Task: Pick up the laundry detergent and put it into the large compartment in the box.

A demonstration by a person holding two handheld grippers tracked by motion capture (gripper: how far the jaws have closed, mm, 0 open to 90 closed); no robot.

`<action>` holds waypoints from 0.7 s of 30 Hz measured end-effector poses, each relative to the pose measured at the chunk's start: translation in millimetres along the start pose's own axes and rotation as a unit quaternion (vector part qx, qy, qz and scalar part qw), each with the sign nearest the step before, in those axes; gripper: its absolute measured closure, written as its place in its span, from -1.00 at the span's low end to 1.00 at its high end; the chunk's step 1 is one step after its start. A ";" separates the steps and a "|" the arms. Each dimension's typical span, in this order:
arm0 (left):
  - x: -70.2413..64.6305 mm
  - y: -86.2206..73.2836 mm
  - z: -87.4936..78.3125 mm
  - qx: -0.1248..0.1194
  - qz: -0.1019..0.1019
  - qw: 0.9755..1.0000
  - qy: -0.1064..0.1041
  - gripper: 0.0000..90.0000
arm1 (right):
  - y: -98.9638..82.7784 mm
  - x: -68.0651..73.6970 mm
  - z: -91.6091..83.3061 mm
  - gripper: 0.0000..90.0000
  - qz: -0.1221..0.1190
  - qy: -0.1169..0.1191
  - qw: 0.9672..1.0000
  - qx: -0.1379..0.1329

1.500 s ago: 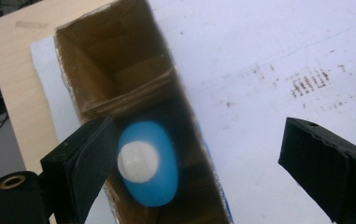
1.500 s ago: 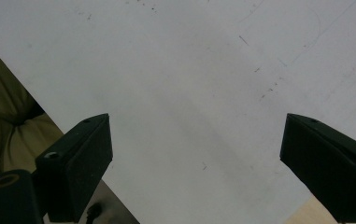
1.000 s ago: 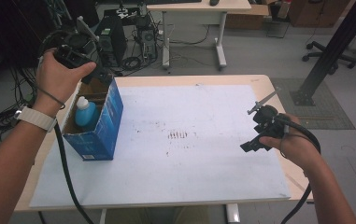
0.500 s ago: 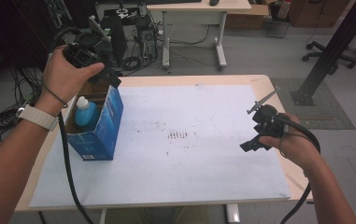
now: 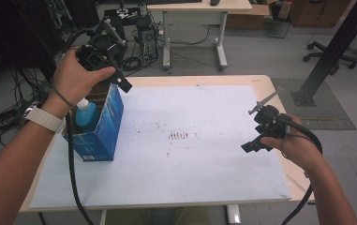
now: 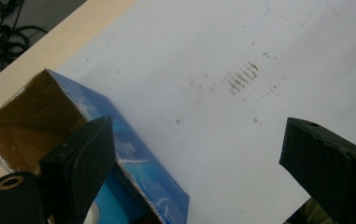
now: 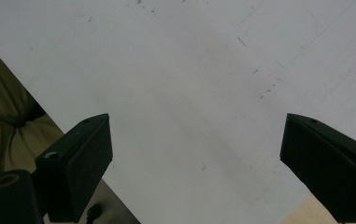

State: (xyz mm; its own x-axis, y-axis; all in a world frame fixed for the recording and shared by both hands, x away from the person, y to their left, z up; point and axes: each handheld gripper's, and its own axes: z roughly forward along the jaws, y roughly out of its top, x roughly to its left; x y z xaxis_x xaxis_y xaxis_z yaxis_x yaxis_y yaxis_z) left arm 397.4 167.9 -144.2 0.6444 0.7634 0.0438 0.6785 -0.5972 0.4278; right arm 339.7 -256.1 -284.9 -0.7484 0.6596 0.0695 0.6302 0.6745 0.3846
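Here the open-topped blue cardboard box (image 5: 102,129) stands at the left edge of the white-covered worktop (image 5: 204,164), with a light-blue plastic bottle with a white cap (image 5: 86,114) upright inside it. The left tool (image 5: 118,79) hangs just above the box's far corner, its jaws spread wide and holding nothing. The right tool (image 5: 252,146) hovers over the right part of the worktop, well apart from the box, jaws likewise spread and empty.

The bottle looks light, smooth and probably a little slippery; its body may give under a hard squeeze. The narrower neck under the cap seems the safer place to pinch, from above. The thin box would likely tip or slide if bumped.

The high view shows the bottle's cap and shoulder. The left gripper view instead looks into the box's brown inner wall (image 6: 31,121) and printed blue side, with the bottle mostly hidden behind a jaw. The right gripper view adds bare worktop sheet (image 7: 180,93).
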 end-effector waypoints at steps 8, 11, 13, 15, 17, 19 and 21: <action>-8.8 5.3 4.0 -0.002 0.034 0.999 -0.014 -0.76 | -0.7 -0.7 1.8 -0.79 0.002 0.001 1.000 0.001; -13.8 7.6 6.7 -0.001 0.048 0.999 -0.020 -0.76 | -1.1 -0.7 2.4 -0.79 0.002 0.002 1.000 0.000; -18.1 9.1 7.7 -0.002 0.060 0.998 -0.024 -0.76 | -1.3 -0.9 2.8 -0.79 0.002 0.002 1.000 0.000; -22.8 10.3 8.4 -0.005 0.071 0.997 -0.027 -0.76 | -1.1 -0.9 3.0 -0.79 0.002 0.002 1.000 0.000; -27.7 11.4 9.0 -0.006 0.083 0.996 -0.033 -0.76 | -0.8 -1.0 2.9 -0.79 0.002 0.002 1.000 0.000; -32.2 12.2 9.9 -0.007 0.092 0.995 -0.034 -0.76 | -0.3 -0.9 3.1 -0.79 0.002 0.002 1.000 0.000; -35.6 13.0 10.9 -0.005 0.099 0.994 -0.037 -0.76 | 0.3 -0.5 3.2 -0.79 0.002 0.003 1.000 0.000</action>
State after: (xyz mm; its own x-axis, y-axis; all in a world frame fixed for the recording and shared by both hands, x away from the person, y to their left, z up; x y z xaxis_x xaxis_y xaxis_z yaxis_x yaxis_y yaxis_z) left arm 387.1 130.2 -150.1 0.7892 0.6111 0.0607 0.5332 -0.7310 0.4259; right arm 340.9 -255.1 -287.7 -0.7476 0.6599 0.0756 0.6326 0.6727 0.3838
